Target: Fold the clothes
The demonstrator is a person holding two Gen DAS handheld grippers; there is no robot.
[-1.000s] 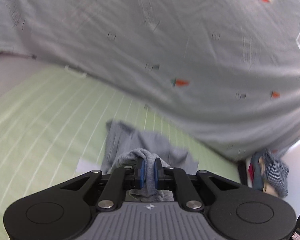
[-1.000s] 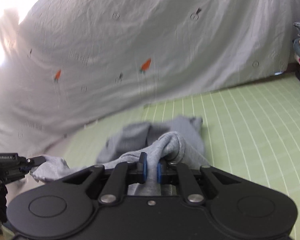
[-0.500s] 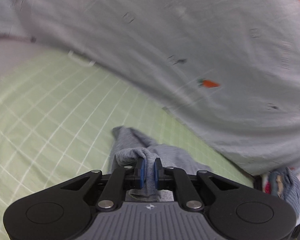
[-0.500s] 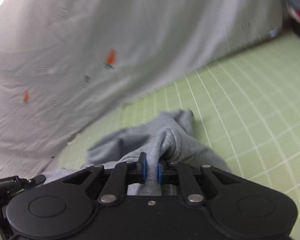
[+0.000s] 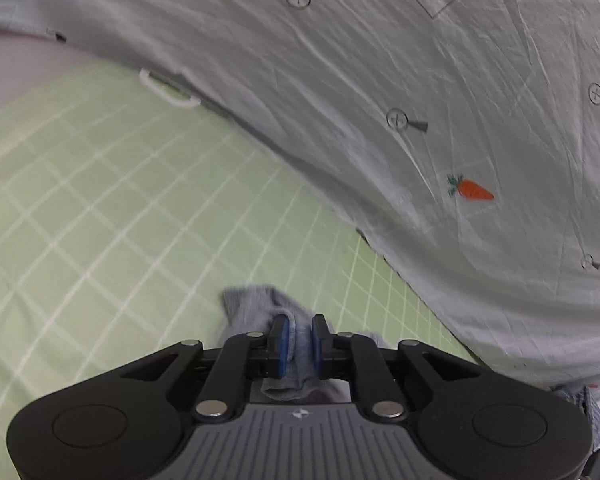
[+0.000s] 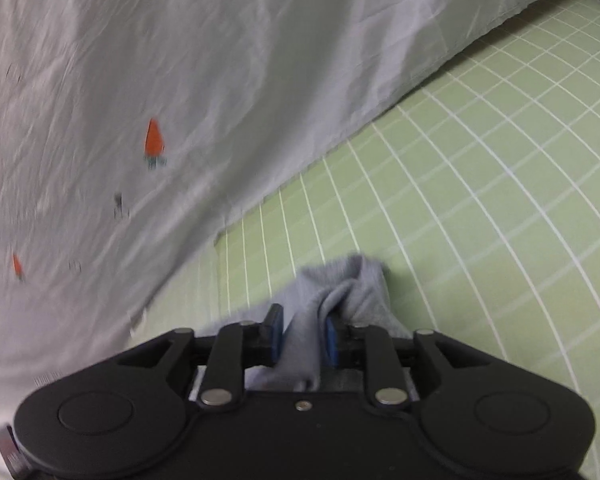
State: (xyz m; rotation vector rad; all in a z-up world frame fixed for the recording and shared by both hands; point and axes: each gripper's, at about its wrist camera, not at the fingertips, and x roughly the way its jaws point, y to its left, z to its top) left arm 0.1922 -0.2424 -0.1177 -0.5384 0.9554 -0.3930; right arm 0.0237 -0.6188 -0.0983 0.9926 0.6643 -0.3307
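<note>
Both grippers clamp the same grey garment point(image 5: 260, 308). Left gripper point(image 5: 299, 340) has its blue pads pinched on a fold of it, fabric bunched between the pads and trailing back under the body. Right gripper point(image 6: 302, 336) is likewise closed on a thicker wad of the grey cloth point(image 6: 348, 288), its pads set a bit wider apart because of the bulk.

Change from a second ago: much less garment shows ahead of either gripper. Earlier a wide spread of grey lay in front on the sheet; now only a small bunched tip pokes past the pads in each view, and the green checked bedsheet point(image 5: 100, 220) fills most of the lower frame. The cameras have also tilted, so the white carrot-print cover point(image 5: 420, 100) looms larger and nearer (some motion blur in the right view).

Judgement: the pair looks to be carrying the gripped edge over or lifting it clear of the bed, i.e. mid-fold, not yet laid down. Most of the garment is hidden below the gripper bodies, so how flat it hangs cannot be told. Next move probably needs both edges lowered together onto the sheet, kept clear of the cover, before the pads let go.
</note>
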